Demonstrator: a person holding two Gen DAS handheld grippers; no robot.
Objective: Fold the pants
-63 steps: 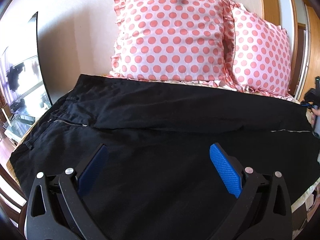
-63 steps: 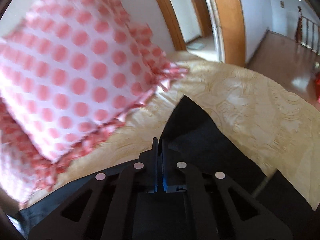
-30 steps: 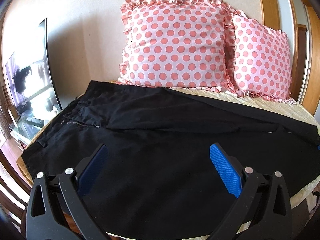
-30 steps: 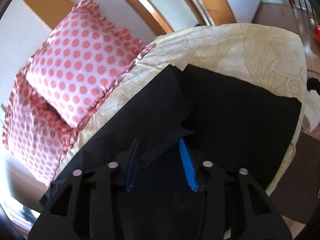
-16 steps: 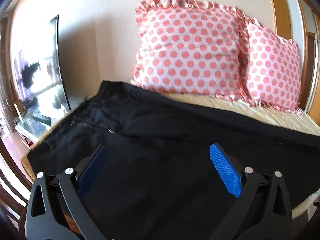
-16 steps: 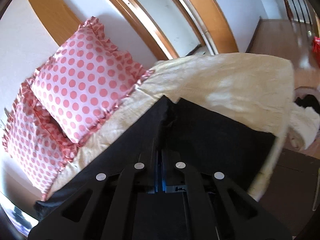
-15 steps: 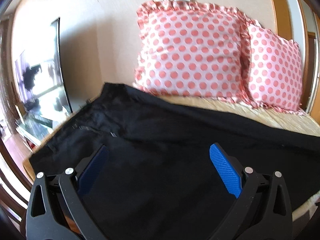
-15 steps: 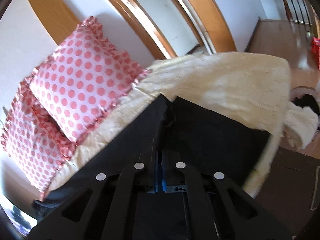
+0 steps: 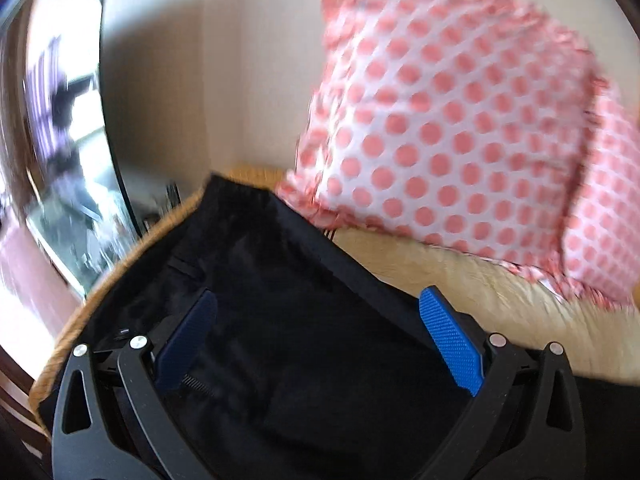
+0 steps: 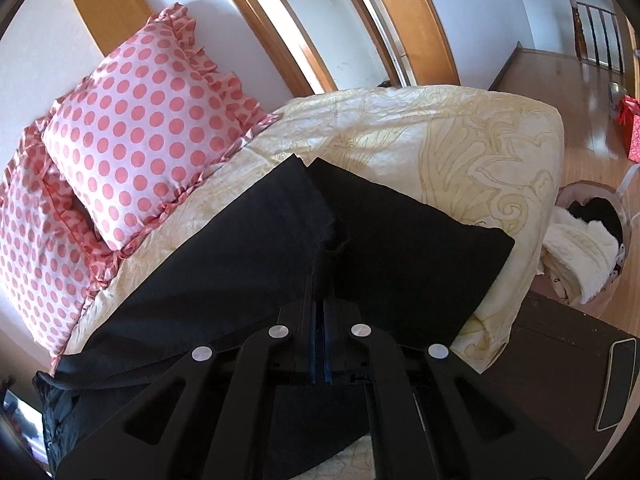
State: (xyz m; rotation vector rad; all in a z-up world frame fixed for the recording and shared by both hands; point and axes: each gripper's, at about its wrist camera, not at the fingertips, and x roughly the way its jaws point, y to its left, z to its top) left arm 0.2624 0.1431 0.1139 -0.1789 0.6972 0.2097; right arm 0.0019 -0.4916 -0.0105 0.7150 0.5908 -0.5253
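Lying across the cream bedspread (image 10: 460, 132), black pants (image 10: 240, 264) stretch from the bed's left edge toward its foot, below two pink polka-dot pillows (image 10: 136, 136). Right gripper (image 10: 320, 276): jaws pressed together, pinching a raised fold of fabric. Left gripper (image 9: 316, 332): jaws spread wide over the waist end; view blurred.

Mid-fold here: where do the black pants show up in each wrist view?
Left wrist: the black pants fill the lower centre, waistband end at upper left, between the open left tongs.
Right wrist: pants run through the centre, fabric pinched in the shut right tongs.
Shared landmark: the polka-dot pillow.
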